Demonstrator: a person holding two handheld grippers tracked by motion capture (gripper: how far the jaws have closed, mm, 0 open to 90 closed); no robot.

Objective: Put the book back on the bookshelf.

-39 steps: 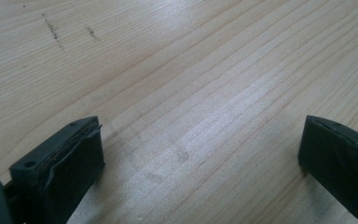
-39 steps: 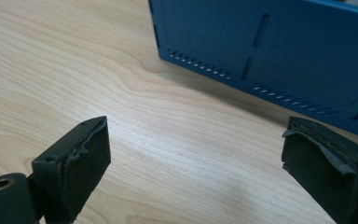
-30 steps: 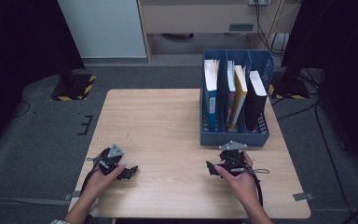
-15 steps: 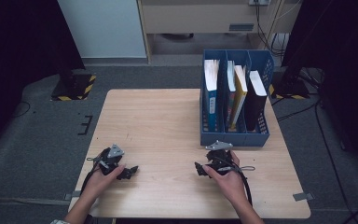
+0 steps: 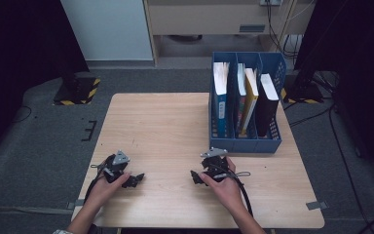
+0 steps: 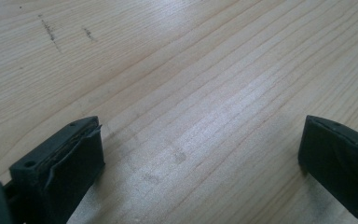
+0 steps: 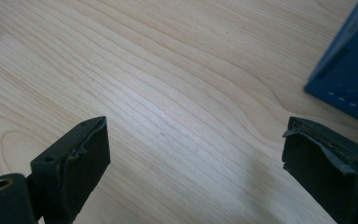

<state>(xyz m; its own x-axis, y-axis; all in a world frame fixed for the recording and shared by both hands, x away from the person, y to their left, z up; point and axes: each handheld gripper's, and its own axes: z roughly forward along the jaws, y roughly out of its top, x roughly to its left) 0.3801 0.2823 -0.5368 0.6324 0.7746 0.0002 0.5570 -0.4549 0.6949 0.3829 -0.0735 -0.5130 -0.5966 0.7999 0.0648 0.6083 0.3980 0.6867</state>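
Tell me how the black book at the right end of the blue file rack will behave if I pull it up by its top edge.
The black book looks thick and hardbound, so probably stiff and fairly heavy. It stands alone in its slot, leaning slightly, so it should slide out freely. The blue file rack may shift or tip if the book drags on the divider.

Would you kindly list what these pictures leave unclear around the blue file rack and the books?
- Book titles: too small in the high view.
- Blue file rack: blurred and cut off by the right edge in the right gripper view.
- Rack's rear compartments: hidden by the books in the high view.
- Person: cut off by the high view's bottom edge.
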